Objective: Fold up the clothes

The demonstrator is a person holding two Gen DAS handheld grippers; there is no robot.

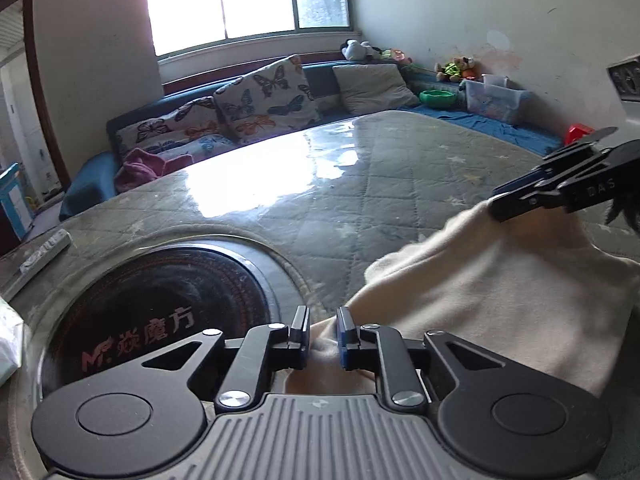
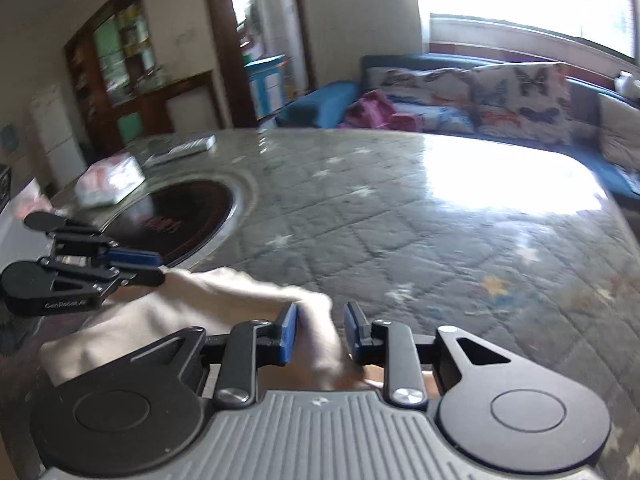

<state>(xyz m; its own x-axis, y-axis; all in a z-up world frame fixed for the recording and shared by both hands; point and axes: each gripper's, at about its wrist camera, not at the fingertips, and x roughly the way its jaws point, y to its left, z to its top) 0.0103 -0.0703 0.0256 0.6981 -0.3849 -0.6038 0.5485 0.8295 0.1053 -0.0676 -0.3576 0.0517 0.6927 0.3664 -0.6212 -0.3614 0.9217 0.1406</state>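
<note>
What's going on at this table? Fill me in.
A person is folding a cream garment on the quilted table with two handheld grippers. The left gripper and the right gripper each have a bit of the cloth between their jaws, but the jaws stand apart and do not pinch it. The garment lies bunched beside the round black cooktop, so the fold looks unfinished.

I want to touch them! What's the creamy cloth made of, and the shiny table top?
The cream cloth looks like soft knitted cotton or fleece: matte, slumping in rounded folds. The table top seems a quilted, star-printed cover under clear glass or plastic: stitched diamonds show through, and the window glares brightly off it.
</note>
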